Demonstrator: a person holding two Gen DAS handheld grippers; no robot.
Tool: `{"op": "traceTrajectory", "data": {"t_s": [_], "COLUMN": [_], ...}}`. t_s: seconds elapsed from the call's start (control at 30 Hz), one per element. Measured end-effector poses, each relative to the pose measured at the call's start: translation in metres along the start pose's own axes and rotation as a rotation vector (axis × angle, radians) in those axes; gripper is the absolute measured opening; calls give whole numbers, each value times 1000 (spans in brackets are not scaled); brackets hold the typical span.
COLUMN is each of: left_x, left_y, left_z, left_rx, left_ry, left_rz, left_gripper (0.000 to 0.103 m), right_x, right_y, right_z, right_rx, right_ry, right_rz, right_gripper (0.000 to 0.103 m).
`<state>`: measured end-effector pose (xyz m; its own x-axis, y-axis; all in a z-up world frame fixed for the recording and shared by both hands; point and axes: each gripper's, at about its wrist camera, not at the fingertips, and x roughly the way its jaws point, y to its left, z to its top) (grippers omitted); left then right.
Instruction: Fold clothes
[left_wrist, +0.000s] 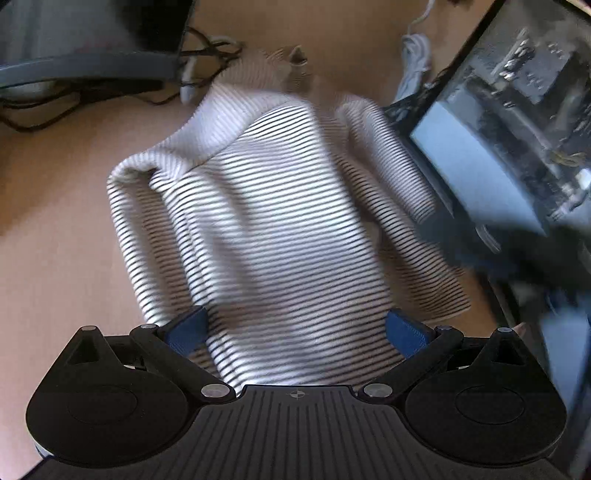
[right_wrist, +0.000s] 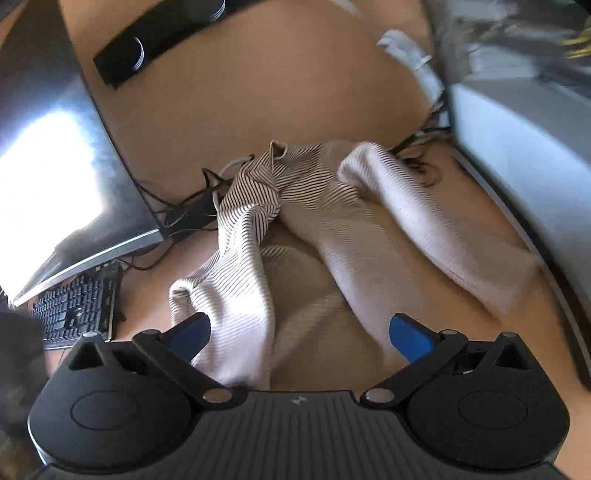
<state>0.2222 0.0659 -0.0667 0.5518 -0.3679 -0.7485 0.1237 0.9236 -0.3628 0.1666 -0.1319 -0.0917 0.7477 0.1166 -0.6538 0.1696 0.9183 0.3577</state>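
A white top with thin dark stripes (left_wrist: 273, 229) lies crumpled on the wooden desk (left_wrist: 55, 221). In the left wrist view it fills the middle, one sleeve folded down its left side, and its near end runs between the blue pads (left_wrist: 186, 332) of my left gripper (left_wrist: 295, 332), which stands open over the cloth. In the right wrist view the same top (right_wrist: 332, 229) is bunched, with a folded sleeve (right_wrist: 236, 295) reaching toward me. My right gripper (right_wrist: 299, 332) is open too, its left pad beside that sleeve and its jaws wide apart.
A monitor (right_wrist: 55, 155) and a black keyboard (right_wrist: 77, 310) stand left in the right wrist view, with tangled cables (right_wrist: 184, 206) behind the top. A second screen (left_wrist: 480, 155) stands at the right in the left wrist view. A black speaker bar (right_wrist: 147, 48) lies far back.
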Motion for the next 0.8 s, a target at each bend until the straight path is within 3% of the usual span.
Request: {"op": "traceTrajectory", "data": {"t_s": [0.07,0.17,0.27,0.33,0.47,0.6,0.63,0.7,0.73,0.8], "left_x": [-5,-22,-46,-52,-33,-21,-20,-23,-27,-32], "left_y": [0,-2,7,9,6,-1,-5,-20,-24,-26], "left_z": [-5,-12,-17,-13,1,7,7,2,-3,-12], "left_rx": [10,-59,-144,-163,-240,-260,-238,-185,-170,-186], "left_ry": [-5,23,-49,-89,-29,28,47,81,97,127], "left_rz": [3,6,-40,-22,-3,0,-1,14,18,-2], "left_gripper": [103,103,103,103,103,103,100,83,63,43], "right_x": [31,71,62,52,33,24,20,15,13,8], "right_y": [-8,-23,-32,-43,-59,-58,-54,-46,-41,-40], "right_z": [11,18,9,0,-17,-26,-28,-32,-34,-38], "right_rx": [9,79,100,132,229,238,198,126,93,56], "right_ry": [52,156,151,150,176,201,207,224,235,257], "right_rz": [27,75,154,218,321,341,332,312,300,293], "right_gripper": [103,103,103,103,103,103,103,103,103,103]}}
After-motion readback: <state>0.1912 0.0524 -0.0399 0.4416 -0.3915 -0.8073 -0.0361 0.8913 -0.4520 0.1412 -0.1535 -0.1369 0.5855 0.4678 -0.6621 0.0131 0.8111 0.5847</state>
